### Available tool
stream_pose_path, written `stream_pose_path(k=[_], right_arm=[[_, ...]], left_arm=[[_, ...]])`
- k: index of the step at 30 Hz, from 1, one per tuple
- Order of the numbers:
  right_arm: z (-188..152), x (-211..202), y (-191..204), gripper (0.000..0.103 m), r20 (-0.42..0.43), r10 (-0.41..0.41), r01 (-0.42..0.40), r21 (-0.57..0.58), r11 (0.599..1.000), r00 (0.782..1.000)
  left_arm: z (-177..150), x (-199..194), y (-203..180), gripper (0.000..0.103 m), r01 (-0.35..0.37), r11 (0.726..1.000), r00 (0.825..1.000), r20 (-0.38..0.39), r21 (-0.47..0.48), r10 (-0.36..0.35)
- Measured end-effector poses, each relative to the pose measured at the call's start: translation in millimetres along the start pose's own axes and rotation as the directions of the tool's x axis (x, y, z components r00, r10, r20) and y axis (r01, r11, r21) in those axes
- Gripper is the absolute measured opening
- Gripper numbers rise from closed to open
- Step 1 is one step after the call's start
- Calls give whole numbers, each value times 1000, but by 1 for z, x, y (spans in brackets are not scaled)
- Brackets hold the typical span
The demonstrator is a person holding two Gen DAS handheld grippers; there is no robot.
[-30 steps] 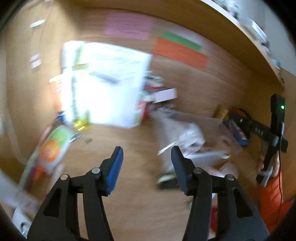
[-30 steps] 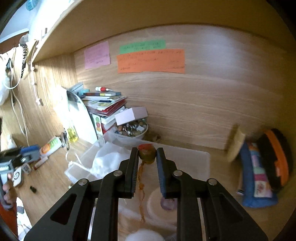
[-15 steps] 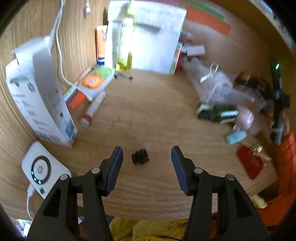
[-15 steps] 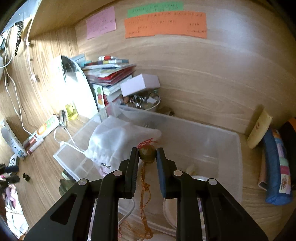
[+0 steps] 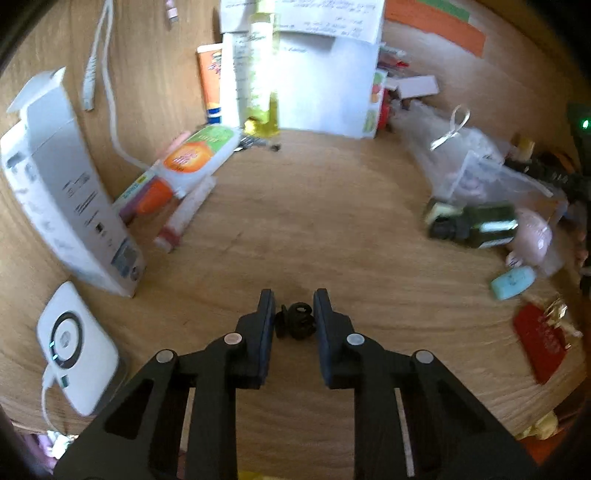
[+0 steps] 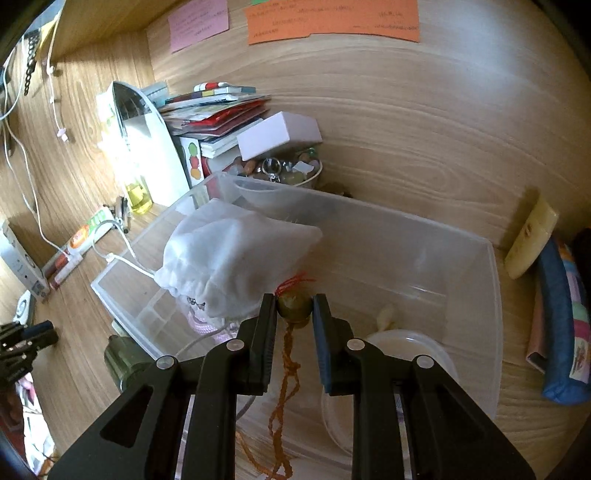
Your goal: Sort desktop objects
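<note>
My left gripper (image 5: 294, 308) had its jaws nearly closed around the small black clip (image 5: 295, 320) lying on the counter (image 5: 332, 229); I could not tell if they were touching it yet. Being tiny and rounded, it might have squirted out sideways if squeezed off-centre. My right gripper (image 6: 294, 308) gripped a greenish bead (image 6: 293, 308) over the clear bin (image 6: 493, 295), its orange cord (image 6: 282, 387) dangling where it could snag the rim or the white pouch (image 6: 232, 258). The wood-grain counter was crowded: a dark bottle (image 5: 476, 225), tubes (image 5: 195, 158), a white box (image 5: 62, 195), with notes (image 6: 332, 18) stuck on the wooden back wall.
</note>
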State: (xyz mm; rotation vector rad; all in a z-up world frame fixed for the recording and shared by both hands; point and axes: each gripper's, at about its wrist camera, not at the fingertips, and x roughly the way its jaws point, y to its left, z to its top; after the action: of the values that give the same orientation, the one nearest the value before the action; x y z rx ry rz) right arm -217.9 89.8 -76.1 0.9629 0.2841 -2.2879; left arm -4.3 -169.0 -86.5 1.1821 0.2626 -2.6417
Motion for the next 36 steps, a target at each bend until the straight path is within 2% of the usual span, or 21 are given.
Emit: stream_pose_path(k=[2,5,9,13,15,17,19,23,26,28,30,34,36], right_arm=[[-1,-1,4,21,1,3,-3,-22,1000,1000],[-1,-2,9,21,-6,38,-38,-40,998,999],[-2,-6,16,21,-1,40,-40,-74,996,999],[-1,-10,18,23,12,31,-30,-79,996,999],[0,-17,20,30,35,10,-7,-91,996,999],[3,-25,20,45,69,-13,19,-95,995,998],[5,-36,18,56,107,-26,37,-96,995,994],[8,-55,14,70,151,-61,74,-85,994,987],[3,-65,10,81,160,-96,109,-71,992,982],[-4,-70,7,81,153,-126,138,-69,988,980],[-13,-75,5,81,141,-151,161,-59,985,978],[-30,-86,-1,81,118,-176,180,-27,983,977],[-39,-93,-4,81,112,-183,184,-6,983,977]], left_arm=[[13,-2,-6,20,49,999,998,25,-5,-49],[39,-8,-22,20,142,990,987,80,10,-142],[74,-14,-53,20,248,966,956,144,68,-255],[100,-9,-84,20,310,941,928,172,135,-331],[109,-2,-100,20,326,929,920,169,175,-355],[117,6,-113,20,350,916,912,150,197,-381],[123,17,-124,20,363,908,911,128,207,-393],[130,39,-139,20,373,903,916,67,212,-394],[130,49,-147,22,362,909,926,36,207,-376],[129,47,-147,34,377,903,921,24,206,-390],[128,39,-145,57,393,898,911,47,198,-409],[122,8,-143,67,390,892,899,114,228,-422],[118,-4,-141,81,381,892,897,138,243,-421]])
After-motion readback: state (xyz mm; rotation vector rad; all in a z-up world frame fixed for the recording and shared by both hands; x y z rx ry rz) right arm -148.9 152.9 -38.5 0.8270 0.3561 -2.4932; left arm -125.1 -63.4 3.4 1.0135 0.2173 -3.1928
